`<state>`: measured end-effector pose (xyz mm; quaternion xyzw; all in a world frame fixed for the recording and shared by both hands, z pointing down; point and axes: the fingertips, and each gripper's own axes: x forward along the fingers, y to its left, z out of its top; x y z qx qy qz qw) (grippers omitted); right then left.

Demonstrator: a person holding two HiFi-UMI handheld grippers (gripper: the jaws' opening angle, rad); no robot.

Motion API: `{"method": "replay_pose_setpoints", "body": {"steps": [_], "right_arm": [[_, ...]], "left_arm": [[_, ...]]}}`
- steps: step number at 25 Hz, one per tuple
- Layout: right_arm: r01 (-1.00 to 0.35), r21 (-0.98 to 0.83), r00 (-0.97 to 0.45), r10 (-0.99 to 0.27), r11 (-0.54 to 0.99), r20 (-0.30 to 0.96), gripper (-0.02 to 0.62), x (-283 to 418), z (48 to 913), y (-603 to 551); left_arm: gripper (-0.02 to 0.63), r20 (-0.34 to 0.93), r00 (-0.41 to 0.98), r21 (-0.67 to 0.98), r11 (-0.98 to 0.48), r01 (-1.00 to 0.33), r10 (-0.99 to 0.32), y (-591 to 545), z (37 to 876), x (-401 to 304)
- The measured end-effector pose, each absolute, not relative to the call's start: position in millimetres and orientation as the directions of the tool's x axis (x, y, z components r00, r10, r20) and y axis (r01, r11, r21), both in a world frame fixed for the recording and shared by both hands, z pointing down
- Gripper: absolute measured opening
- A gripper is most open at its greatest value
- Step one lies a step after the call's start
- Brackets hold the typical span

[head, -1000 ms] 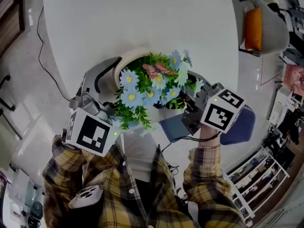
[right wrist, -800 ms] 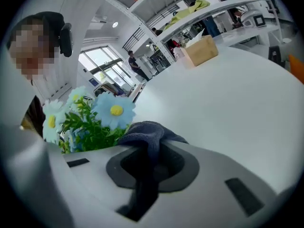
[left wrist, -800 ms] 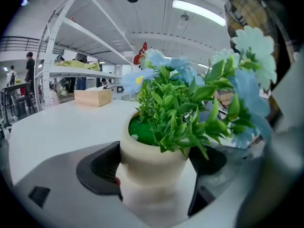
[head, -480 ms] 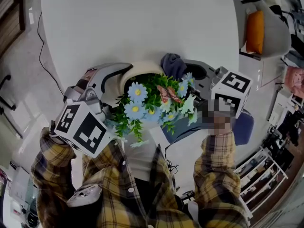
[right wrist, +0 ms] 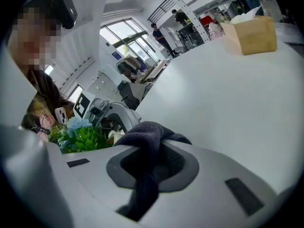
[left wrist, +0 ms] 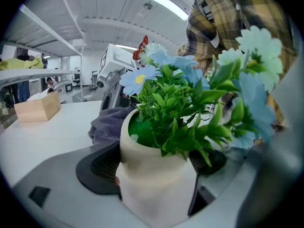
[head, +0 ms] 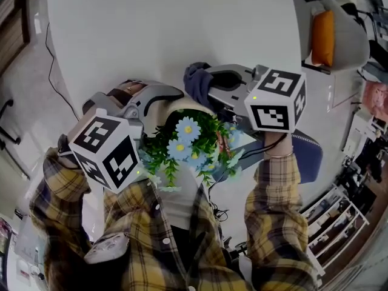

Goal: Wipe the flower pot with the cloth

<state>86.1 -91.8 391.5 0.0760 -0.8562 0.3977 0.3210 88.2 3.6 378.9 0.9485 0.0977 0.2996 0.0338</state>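
At the bench [head: 182, 29], my left tool [left wrist: 156, 165] clamps the pot [head: 160, 109]; my right tool [right wrist: 147, 175] pinches the cloth [right wrist: 147, 132] just beyond it. I should press the cloth flat to the pot's wall and sweep round, left grip steady.

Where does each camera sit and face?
Head view: on the person's head, looking down at the table; shows both sleeves, left gripper, right gripper.
Left gripper view: along its jaws, shut on the flower pot; plaid shirt behind.
Right gripper view: along its jaws, shut on the cloth, across the table.
Both gripper views share cloth and flowers.
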Motion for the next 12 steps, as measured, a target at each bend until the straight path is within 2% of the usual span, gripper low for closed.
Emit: {"method": "replay_pose_setpoints", "body": {"steps": [3,6,9,12], "right_arm": [[-0.399,-0.639,-0.789,0.108,0.657,0.604,0.032,80.7,396.3,-87.4],[-0.437,-0.639,-0.794,0.061,0.633,0.605,0.032,86.0,394.2,-91.7],[-0.486,-0.637,-0.799,-0.007,0.598,0.602,0.032,94.1,392.1,-99.7],[-0.543,-0.63,-0.791,-0.087,0.555,0.605,0.032,104.1,389.5,-98.6]], "left_arm": [[0.465,0.566,0.796,0.121,-0.977,0.174,0.212,7.7,385.2,79.9],[0.465,0.571,0.798,0.15,-0.98,0.128,0.192,2.7,386.1,76.1],[0.465,0.56,0.822,0.169,-0.985,0.016,0.11,-10.3,385.2,65.3],[0.465,0.552,0.833,0.173,-0.974,-0.147,-0.027,-16.6,386.0,49.1]]}}
